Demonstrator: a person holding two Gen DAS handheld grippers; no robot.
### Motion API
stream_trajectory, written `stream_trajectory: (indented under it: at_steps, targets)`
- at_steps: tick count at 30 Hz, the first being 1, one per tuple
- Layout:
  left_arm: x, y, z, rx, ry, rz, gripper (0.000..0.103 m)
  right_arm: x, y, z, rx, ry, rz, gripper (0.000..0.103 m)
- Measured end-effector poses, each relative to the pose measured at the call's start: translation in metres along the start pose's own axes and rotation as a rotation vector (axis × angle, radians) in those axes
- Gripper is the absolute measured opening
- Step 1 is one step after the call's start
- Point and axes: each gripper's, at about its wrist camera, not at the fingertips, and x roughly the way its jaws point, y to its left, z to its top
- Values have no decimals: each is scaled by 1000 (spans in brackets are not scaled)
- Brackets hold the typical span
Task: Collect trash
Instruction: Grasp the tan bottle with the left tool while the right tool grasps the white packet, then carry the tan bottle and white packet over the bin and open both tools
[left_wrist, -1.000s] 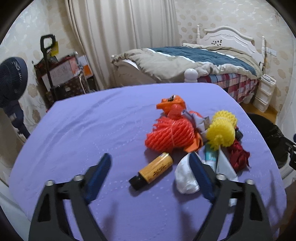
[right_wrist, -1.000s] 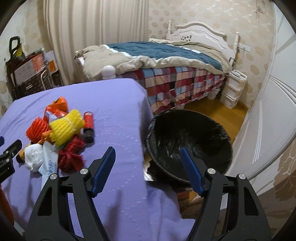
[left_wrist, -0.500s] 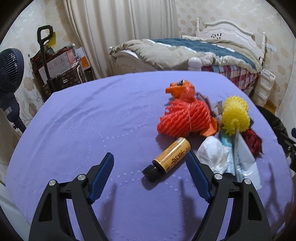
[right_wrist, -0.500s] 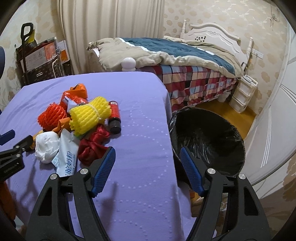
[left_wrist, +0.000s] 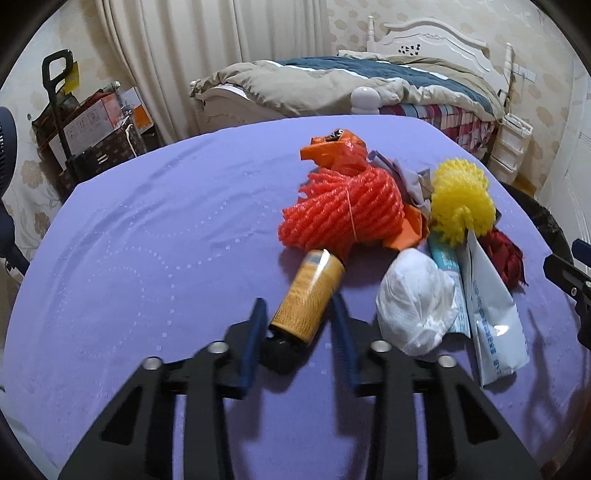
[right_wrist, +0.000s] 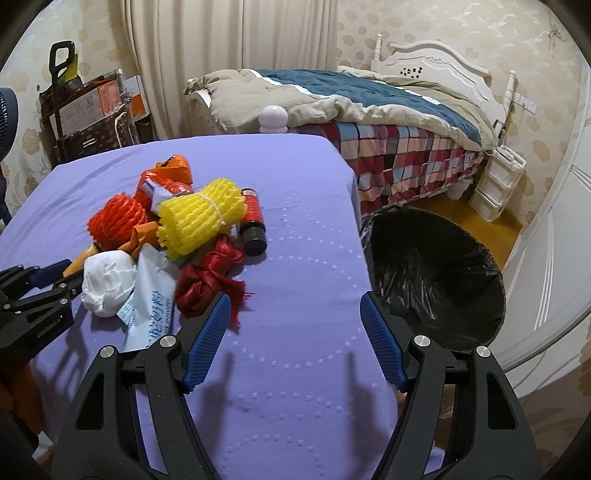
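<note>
Left gripper (left_wrist: 299, 314) fingers just closed on yellow bottle (left_wrist: 308, 293) between them; right gripper (right_wrist: 295, 321) fingers wide, nothing between.

Trash pile on purple worktop (left_wrist: 147, 258), bin beside it.
Yellow bottle (left_wrist: 308, 291) with black cap lies flat against orange foam net (left_wrist: 343, 210); white wad (left_wrist: 413, 301), white pouch (left_wrist: 491, 314), yellow foam net (right_wrist: 201, 218), red mesh (right_wrist: 207, 277), red bottle (right_wrist: 253, 221) clustered together; black-lined bin (right_wrist: 432, 273) stands at the worktop's edge.
</note>
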Motion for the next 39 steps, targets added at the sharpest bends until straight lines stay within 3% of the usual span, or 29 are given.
stream_trajectory:
  at_steps: [9,20,23,25,39]
  targets:
    - [-15,9,-14,-41,-7,15,28,-9,24,-8,-38,-15,54,71]
    - [-28,53,-38,-125,-24,122,28,-11,64,-19,-105,20,170,49]
    - [-30,62,-39,-145,-30,133,28,-7,73,-20,-122,45,197,41]
    - [-30,65,-40,-156,-30,126,28,-4,78,-22,-133,60,202,28]
    - [-31,69,-43,-172,-48,100,28,-13,84,-24,-162,41,201,16]
